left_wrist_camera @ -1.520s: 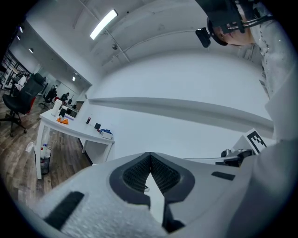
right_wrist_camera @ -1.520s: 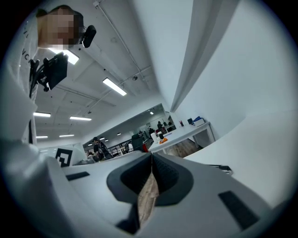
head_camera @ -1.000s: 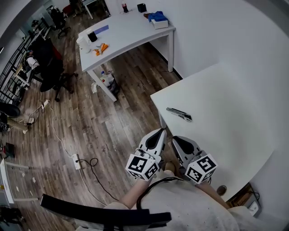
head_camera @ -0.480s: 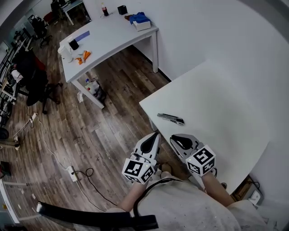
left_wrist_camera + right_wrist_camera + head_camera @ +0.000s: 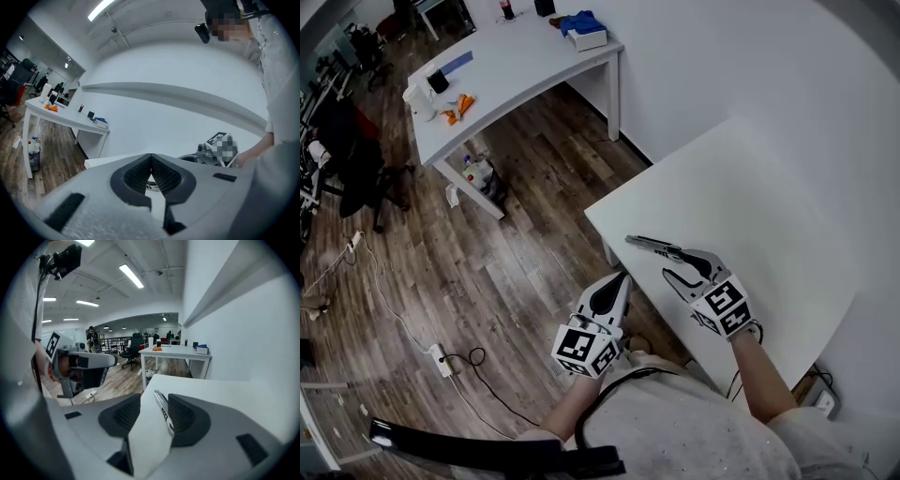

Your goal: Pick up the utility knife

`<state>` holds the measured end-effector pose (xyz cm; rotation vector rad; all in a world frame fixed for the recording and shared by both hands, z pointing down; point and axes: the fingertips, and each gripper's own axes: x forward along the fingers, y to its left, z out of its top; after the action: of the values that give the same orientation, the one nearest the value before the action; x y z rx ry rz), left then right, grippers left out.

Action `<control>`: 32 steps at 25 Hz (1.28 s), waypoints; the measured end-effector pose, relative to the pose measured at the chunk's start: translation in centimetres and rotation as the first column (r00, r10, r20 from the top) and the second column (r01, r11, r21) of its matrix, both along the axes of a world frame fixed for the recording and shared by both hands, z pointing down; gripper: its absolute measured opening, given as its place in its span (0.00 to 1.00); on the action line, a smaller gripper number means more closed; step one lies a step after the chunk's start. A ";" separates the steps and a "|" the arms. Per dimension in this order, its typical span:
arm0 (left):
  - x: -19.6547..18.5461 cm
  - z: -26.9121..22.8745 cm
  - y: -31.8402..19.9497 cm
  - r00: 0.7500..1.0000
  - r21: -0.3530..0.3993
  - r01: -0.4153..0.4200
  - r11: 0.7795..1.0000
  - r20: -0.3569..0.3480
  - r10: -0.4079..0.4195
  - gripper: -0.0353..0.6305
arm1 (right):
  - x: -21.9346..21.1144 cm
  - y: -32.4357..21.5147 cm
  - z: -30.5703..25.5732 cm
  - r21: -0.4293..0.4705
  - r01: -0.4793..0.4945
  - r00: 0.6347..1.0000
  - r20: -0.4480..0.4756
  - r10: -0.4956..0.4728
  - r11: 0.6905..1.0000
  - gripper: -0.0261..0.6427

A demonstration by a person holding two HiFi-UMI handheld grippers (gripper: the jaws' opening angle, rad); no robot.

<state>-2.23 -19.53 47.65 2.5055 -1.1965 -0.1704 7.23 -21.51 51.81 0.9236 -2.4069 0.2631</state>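
The table is smooth, matt white. The floor is wood plank with a dull, streaked grain. The knife looks like grey metal with a slight sheen. The left gripper and right gripper have matt grey plastic shells; their pads are dark and finely ribbed.

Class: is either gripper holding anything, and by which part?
Nothing is held. The right gripper has just been opening; its fingers stand apart around the utility knife, which lies on the table. The left gripper is shut, empty.
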 end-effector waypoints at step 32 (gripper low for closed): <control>-0.1 7.2 -3.8 0.999 -0.036 0.025 0.999 -0.038 -0.026 0.06 | -2.6 -5.5 9.6 -0.201 0.257 0.919 -0.251 -0.303 0.945 0.39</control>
<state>-2.31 -23.37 54.82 2.4461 -1.2065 -0.2006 4.64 -26.99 61.42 0.4930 -2.1812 0.2039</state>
